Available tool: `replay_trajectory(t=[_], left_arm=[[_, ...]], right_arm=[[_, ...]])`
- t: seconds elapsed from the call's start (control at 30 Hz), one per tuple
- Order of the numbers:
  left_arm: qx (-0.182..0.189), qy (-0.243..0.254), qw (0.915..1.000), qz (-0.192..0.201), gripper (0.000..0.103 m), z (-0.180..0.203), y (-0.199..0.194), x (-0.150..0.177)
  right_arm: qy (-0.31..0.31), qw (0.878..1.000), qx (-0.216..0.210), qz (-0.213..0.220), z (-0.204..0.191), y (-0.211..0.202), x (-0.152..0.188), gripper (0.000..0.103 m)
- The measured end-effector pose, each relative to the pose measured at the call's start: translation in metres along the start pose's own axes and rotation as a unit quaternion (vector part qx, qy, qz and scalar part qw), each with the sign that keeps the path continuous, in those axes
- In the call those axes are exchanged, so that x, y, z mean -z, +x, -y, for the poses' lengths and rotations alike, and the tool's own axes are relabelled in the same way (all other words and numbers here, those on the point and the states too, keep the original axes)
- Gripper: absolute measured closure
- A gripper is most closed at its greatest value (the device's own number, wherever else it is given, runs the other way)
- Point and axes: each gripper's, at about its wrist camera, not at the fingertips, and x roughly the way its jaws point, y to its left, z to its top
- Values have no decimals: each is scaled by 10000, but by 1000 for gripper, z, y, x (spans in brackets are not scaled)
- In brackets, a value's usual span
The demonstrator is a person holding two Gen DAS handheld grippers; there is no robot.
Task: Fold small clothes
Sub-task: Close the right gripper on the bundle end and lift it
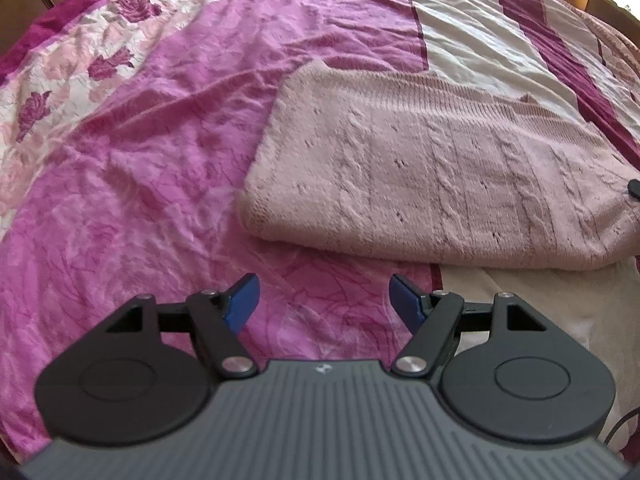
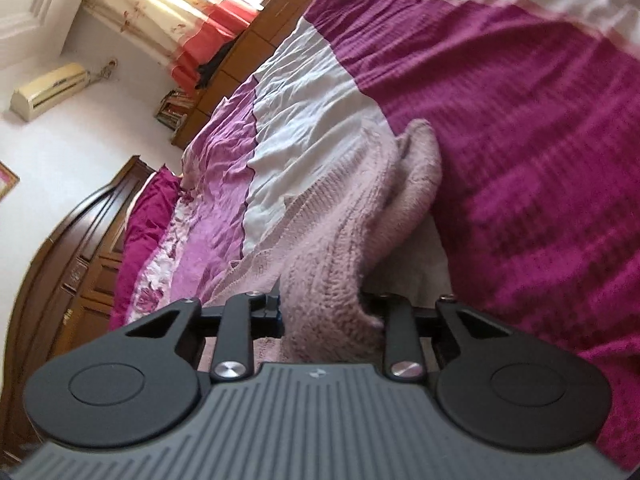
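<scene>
Pink knitted sweater [image 1: 432, 184] lies folded on the bedspread [image 1: 160, 160], across its pink and white stripes. Left gripper [image 1: 324, 300] hangs over the bedspread just short of the sweater's near fold — jaws wide apart, nothing between them. Right gripper [image 2: 320, 316] — jaws clamped on a bunched sweater edge [image 2: 328, 280], raised off the bedspread.

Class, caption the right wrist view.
Right gripper shut on a pink knitted sweater, over the magenta bedspread.
</scene>
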Motion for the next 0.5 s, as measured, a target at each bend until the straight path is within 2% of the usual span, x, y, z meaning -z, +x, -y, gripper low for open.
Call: replay_trajectory(t=[0.23,0.5], left_arm=[[-25,-6,10000,80,30,-9,-6,-8],[-64,304,9993,198,30,-13,-10,-20]], right_arm=[[-62,10000,1,17,-12,-3,-1,73],[-138,9999,78,27,-27,-1,-6,73]])
